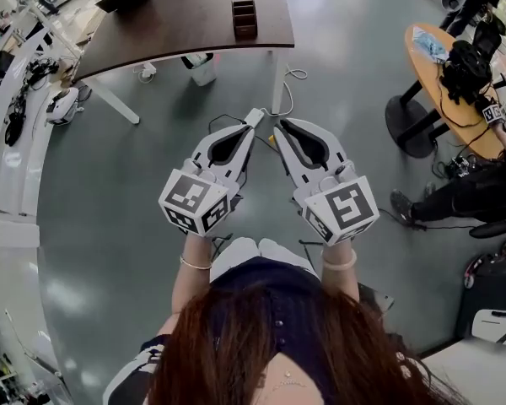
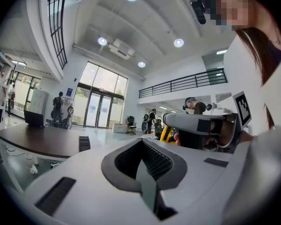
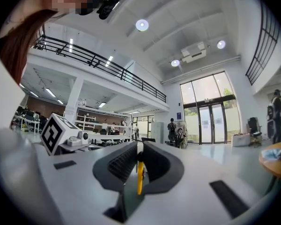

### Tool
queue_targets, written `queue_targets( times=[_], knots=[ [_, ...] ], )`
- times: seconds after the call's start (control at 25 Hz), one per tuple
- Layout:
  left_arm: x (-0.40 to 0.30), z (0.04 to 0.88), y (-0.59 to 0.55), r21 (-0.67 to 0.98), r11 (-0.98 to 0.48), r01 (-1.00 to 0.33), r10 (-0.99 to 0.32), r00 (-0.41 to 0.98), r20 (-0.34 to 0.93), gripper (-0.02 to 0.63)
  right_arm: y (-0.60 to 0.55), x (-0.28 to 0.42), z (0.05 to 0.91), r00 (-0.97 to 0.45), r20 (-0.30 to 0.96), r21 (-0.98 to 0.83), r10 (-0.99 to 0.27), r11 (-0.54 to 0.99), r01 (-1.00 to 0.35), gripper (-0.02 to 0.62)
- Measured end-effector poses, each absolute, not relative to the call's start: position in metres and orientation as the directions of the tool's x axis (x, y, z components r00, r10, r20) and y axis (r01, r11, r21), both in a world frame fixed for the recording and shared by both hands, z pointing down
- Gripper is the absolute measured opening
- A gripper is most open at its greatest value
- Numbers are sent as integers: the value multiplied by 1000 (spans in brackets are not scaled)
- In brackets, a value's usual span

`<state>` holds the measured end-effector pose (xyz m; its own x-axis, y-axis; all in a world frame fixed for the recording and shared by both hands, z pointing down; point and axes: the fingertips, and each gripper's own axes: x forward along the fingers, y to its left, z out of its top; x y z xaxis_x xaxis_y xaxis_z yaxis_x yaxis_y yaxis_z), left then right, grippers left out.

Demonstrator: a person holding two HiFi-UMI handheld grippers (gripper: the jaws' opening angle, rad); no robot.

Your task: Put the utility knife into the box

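Ribbed right tool (image 3: pixel 139 148) pinching slim yellow utility knife (image 3: pixel 138 178), left tool (image 2: pixel 142 145) closed

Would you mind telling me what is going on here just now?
A person stands on the floor with a tool in each hand, held out side by side. The right tool is shut on a thin yellow knife. The left tool is shut with nothing in it. The box sits on the brown table some way ahead, so the knife is not yet in it.

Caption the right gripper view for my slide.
Right gripper shut on the yellow utility knife, glass doors far ahead.
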<state>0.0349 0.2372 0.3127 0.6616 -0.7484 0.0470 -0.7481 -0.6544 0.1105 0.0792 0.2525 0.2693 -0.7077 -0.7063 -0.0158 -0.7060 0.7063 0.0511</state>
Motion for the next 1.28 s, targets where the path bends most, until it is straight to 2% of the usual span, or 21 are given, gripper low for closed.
queue_targets(
  times=[0.48,0.92,1.28],
  knots=[
    [6,332,132,130,-623,-771,-770,634,69,-6,144,55,285,-721,3,32,-693,720,-693,46],
    [-26,312,-11,113,-668,-735,-737,675,36,-6,6,19,260,-685,-24,84,-728,681,-727,46],
    [-24,331,-108,150,-680,-718,-718,693,64,-6,-90,15,276,-674,12,61,-739,673,-737,46]
  ],
)
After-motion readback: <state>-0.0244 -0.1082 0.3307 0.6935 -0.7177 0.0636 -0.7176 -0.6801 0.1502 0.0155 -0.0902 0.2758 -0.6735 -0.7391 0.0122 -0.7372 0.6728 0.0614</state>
